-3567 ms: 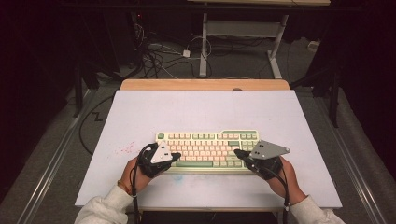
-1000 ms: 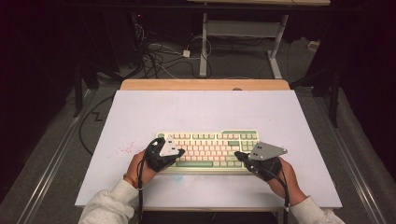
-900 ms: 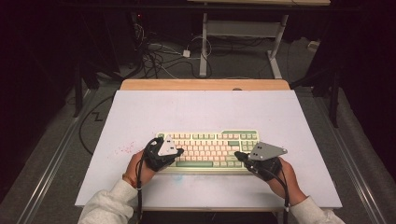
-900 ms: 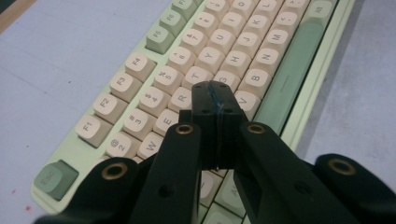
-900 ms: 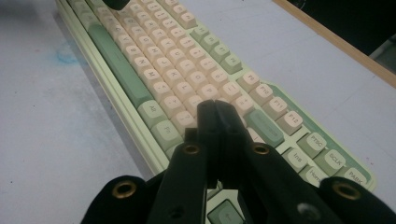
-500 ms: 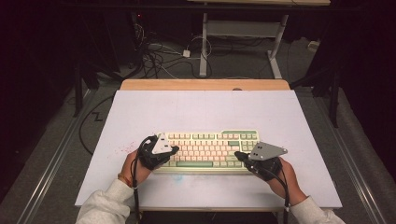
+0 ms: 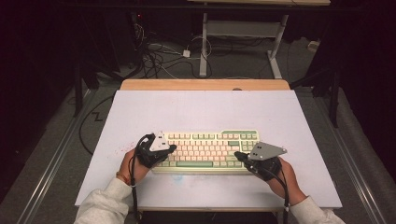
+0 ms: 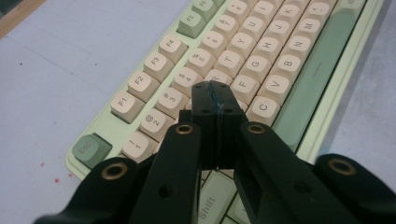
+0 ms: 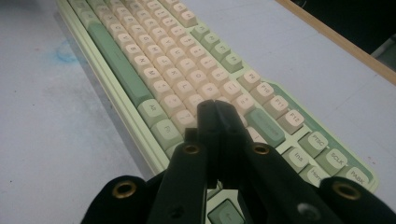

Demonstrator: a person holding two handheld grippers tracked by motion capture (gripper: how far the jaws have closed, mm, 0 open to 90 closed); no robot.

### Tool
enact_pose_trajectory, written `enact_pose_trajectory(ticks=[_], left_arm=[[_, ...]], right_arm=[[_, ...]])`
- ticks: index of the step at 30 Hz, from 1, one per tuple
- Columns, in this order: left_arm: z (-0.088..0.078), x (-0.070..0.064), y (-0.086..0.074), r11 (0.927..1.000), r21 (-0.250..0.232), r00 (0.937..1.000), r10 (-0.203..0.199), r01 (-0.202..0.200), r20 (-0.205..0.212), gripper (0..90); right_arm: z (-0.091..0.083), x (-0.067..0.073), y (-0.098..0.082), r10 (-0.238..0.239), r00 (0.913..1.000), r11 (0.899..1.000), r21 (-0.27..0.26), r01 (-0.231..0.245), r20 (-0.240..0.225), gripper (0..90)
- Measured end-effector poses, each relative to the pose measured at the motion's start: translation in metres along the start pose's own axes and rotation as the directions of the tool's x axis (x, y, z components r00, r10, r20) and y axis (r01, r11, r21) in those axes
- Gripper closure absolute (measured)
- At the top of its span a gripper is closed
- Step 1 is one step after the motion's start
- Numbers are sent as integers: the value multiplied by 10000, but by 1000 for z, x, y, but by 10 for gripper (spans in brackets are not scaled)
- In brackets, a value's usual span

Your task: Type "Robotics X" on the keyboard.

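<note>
High view: a cream and pale-green plastic keyboard (image 7: 208,150) is shown at lower centre of a white table (image 7: 205,112), with the left gripper (image 7: 169,150) and right gripper (image 7: 239,155), jaws pressed together and holding nothing, poised over its ends, typing seemingly under way.

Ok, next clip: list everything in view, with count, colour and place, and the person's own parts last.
keyboard: 1, cream keys on a pale green case, near middle of the table.
table: 1, pale lilac-white top with a wooden far edge; faint red and blue marks near the keyboard.
cables: a tangle, dark and white, on the floor beyond the table.
desk frame: 1, white legs, in the background.
left tool: 1, black, shut, over the keyboard's left keys.
right tool: 1, black, shut, over the keyboard's right end.
sleeves: 2, white, bottom edge.
</note>
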State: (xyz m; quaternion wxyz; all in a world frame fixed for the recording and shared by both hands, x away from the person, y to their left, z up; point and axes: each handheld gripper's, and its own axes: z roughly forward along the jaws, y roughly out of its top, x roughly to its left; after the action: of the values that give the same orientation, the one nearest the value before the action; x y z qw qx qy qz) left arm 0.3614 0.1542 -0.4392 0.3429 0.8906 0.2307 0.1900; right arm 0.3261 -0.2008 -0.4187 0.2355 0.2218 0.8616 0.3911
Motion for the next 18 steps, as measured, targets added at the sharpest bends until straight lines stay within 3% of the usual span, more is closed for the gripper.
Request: enact_pose_trajectory(ticks=[18], left_arm=[[4, 1, 3, 9998, 120, 9999, 133, -133, 25, 876]], right_arm=[[1, 1, 0, -36, 10000, 10000, 14, 36, -5, 900]])
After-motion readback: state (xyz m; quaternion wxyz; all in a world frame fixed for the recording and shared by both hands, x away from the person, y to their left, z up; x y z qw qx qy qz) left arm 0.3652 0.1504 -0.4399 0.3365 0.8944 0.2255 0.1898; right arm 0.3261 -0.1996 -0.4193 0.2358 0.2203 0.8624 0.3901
